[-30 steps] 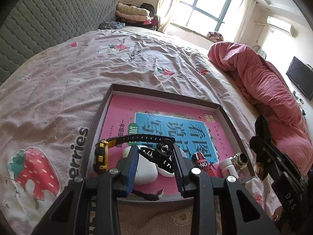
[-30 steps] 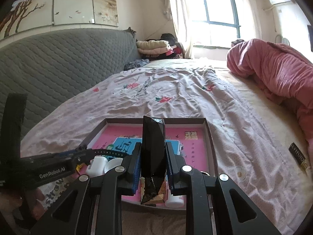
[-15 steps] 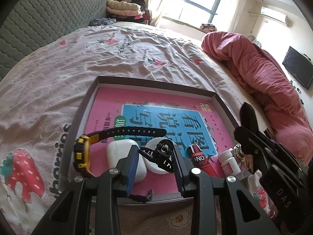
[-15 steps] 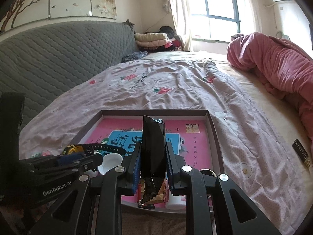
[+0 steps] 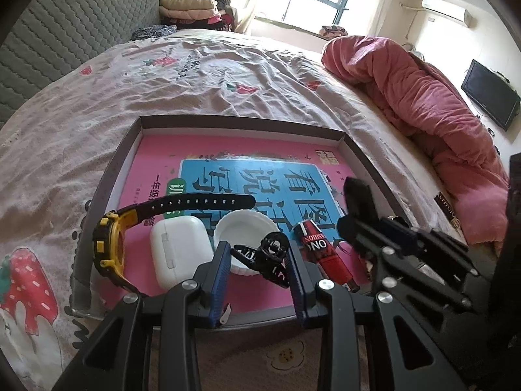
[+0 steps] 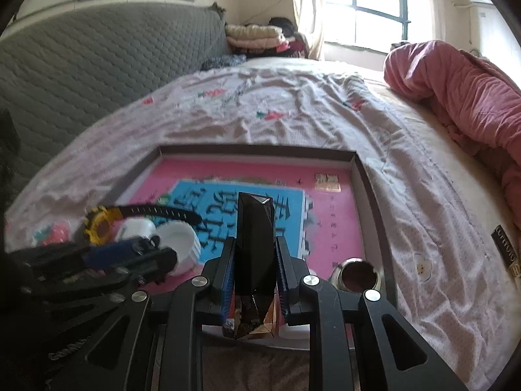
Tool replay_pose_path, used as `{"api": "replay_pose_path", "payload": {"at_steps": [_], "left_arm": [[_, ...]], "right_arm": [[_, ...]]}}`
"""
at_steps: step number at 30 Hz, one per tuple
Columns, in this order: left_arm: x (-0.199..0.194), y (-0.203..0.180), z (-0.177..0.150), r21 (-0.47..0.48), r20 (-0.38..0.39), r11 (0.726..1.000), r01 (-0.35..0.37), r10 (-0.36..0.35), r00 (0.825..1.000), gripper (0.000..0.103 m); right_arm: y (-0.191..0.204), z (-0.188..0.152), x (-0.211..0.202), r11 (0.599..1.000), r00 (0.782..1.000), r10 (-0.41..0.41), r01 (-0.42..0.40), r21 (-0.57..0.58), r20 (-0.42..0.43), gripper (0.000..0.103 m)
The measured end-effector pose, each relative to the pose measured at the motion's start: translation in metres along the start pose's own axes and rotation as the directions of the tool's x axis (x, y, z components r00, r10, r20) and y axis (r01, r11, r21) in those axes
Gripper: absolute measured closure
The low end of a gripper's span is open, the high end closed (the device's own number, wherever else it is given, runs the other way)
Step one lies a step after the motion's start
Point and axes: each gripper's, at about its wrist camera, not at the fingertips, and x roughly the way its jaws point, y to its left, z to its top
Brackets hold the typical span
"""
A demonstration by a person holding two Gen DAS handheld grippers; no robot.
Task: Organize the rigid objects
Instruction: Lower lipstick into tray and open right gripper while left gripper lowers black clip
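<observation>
Low in the left wrist view, the left claw (image 5: 257, 260) is clamped on a black hair clip (image 5: 263, 257), hanging over the near end of the shallow tray (image 5: 107, 179) on the bed (image 5: 195, 75). Under it lie a white earbud case (image 5: 177, 249), a white lid (image 5: 242, 231) and a yellow watch (image 5: 109, 247). In the right wrist view's centre, the right claw (image 6: 255, 260) grips a faceted black bottle (image 6: 255, 241) upright above the tray's pink book (image 6: 329, 215).
</observation>
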Motion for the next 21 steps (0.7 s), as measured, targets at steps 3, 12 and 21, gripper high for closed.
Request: {"api": "replay_pose_path", "payload": {"at_steps": [3, 12, 21], "left_arm": [[0.002, 0.000, 0.000, 0.003, -0.010, 1.000, 0.014, -0.014, 1.000, 0.069], [0.003, -0.002, -0.001, 0.029, -0.011, 1.000, -0.008, 0.009, 1.000, 0.069], [0.003, 0.003, 0.001, 0.016, -0.012, 1.000, -0.021, 0.021, 1.000, 0.069]], "right_arm": [[-0.003, -0.001, 0.002, 1.000, 1.000, -0.010, 0.010, 0.001, -0.010, 0.081], [0.000, -0.008, 0.013, 0.998, 0.996, -0.058, 0.056, -0.040, -0.075, 0.081], [0.002, -0.009, 0.015, 0.993, 0.992, -0.096, 0.089, -0.081, -0.088, 0.081]]}}
